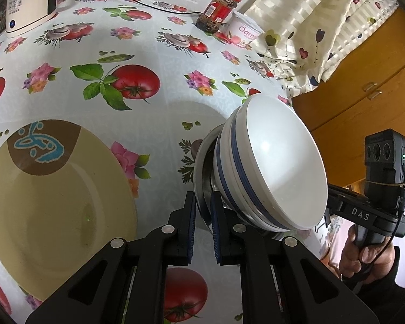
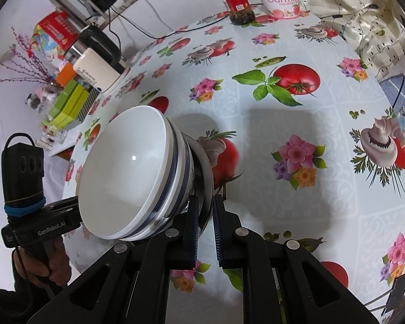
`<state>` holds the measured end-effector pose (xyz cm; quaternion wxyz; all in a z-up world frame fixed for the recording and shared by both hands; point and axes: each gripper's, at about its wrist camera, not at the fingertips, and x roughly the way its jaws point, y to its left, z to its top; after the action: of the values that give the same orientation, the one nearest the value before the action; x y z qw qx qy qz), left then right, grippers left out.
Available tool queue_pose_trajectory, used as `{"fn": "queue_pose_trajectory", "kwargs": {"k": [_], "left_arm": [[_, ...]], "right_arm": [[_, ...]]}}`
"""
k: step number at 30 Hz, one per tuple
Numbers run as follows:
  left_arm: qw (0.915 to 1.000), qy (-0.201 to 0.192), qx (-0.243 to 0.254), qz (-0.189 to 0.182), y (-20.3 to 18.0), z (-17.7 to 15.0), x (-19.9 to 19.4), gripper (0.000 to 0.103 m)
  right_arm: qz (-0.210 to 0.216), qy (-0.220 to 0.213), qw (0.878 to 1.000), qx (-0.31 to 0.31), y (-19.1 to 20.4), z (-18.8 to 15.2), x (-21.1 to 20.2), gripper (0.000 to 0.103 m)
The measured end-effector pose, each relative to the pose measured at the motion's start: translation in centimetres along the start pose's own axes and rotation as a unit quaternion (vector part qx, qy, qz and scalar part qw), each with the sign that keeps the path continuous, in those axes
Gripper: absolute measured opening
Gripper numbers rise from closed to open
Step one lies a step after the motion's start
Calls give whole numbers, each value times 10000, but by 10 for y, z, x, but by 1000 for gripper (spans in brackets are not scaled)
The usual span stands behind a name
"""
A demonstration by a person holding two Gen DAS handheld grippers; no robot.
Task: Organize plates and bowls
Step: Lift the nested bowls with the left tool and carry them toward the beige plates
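Left wrist view: your left tool (image 1: 203, 226) pinches the steel bowl's (image 1: 201, 178) rim at lower centre, white blue-striped bowls (image 1: 272, 167) nested inside; your right tool (image 2: 205, 229) clamps the opposite rim.

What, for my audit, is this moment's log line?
left gripper: shut on metal dish | right gripper: shut on metal dish | white bowls: nested inside

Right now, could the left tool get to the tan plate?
Probably not yet: the left tool is shut on the metal plate carrying stacked bowls. The tan plate itself lies unobstructed.
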<state>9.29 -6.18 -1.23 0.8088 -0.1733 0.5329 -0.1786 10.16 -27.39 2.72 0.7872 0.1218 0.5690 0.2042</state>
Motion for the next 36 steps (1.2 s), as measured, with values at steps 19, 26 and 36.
{"fn": "queue_pose_trajectory", "kwargs": {"k": [19, 26, 36], "left_arm": [[9997, -216, 10, 125, 0, 4, -21, 11], [9993, -312, -15, 205, 4, 6, -32, 11], [9985, -432, -83, 322, 10, 6, -46, 11]], "right_arm": [[80, -118, 9997, -217, 19, 13, -9, 11], [145, -131, 9993, -305, 28, 17, -7, 11], [243, -137, 9986, -447, 43, 22, -5, 11]]}}
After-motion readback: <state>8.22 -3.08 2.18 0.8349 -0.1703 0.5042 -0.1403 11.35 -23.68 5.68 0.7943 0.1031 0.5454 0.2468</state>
